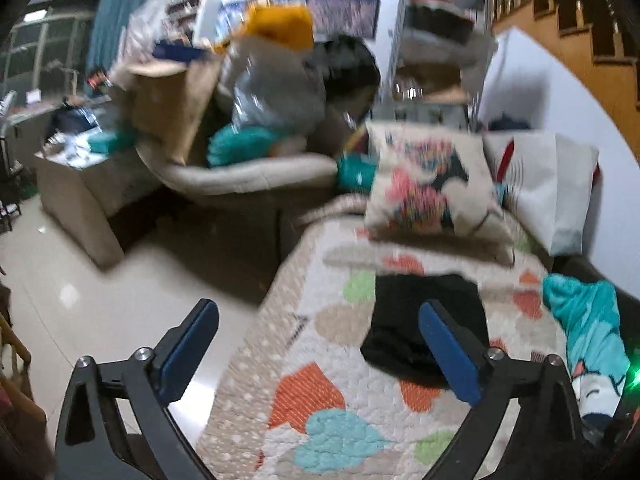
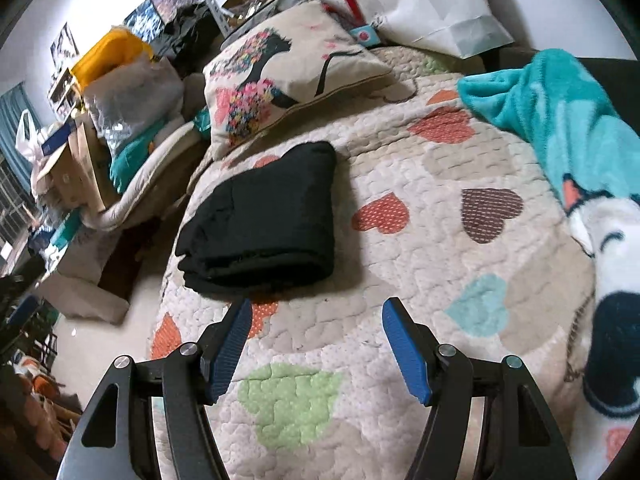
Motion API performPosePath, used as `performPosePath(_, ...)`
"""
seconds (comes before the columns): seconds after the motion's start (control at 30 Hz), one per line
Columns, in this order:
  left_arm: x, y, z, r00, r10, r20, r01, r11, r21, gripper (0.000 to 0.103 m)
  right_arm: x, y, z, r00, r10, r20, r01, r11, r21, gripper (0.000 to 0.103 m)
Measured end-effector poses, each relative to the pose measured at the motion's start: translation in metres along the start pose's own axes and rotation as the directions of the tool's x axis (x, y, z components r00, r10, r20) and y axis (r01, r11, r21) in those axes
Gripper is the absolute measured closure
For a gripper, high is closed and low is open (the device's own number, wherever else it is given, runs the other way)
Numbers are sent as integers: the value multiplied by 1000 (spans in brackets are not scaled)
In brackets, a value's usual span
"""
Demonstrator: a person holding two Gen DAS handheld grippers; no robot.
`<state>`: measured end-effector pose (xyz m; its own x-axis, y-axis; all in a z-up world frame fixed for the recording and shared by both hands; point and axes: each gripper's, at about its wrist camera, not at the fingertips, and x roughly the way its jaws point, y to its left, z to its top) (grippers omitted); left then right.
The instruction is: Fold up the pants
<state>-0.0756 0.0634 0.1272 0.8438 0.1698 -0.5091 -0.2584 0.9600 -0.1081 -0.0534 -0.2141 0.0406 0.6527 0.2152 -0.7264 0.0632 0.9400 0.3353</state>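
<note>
The black pants (image 2: pixel 264 216) lie folded into a thick rectangle on a beige quilt with coloured hearts (image 2: pixel 420 208). In the left wrist view the pants (image 1: pixel 404 320) show as a dark bundle just beyond the right finger. My left gripper (image 1: pixel 320 312) is open and empty, held above the quilt's left edge. My right gripper (image 2: pixel 316 312) is open and empty, a little nearer than the pants and to their right. Neither gripper touches the pants.
A printed cushion (image 2: pixel 280 80) lies beyond the pants. A teal fleece blanket (image 2: pixel 560 112) covers the quilt's right side. A white paper bag (image 2: pixel 432 4) stands at the back. A cluttered sofa with boxes and bags (image 1: pixel 224 112) and tiled floor (image 1: pixel 100 280) lie left.
</note>
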Motion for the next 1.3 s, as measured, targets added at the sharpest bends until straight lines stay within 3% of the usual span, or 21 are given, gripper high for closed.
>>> performPosePath(0.2,-36,-4,8,996,55,65,-56,998,17,0,-18,3,-10,999,-3,34,4,1000,-20,30)
performPosePath(0.33,-48,-17,-1,990,78,116,-89,992,94,0,-28,14,-16,998,-6,61,11,997,-79,30)
performPosePath(0.4,-48,-20,-5,993,64,98,-74,992,106,0,-32,20,-18,997,-10,78,19,994,-108,29)
performPosePath(0.6,-30,-24,-22,997,54,-62,-46,991,125,0,-35,31,-24,995,-25,97,42,984,-175,26)
performPosePath(0.9,-28,-47,-49,995,29,-95,-8,975,222,0,-28,34,-30,997,-37,72,50,980,-193,26)
performPosePath(1.3,-19,-50,-57,987,2,-163,35,975,220,0,-21,33,-33,997,-48,55,58,980,-191,25)
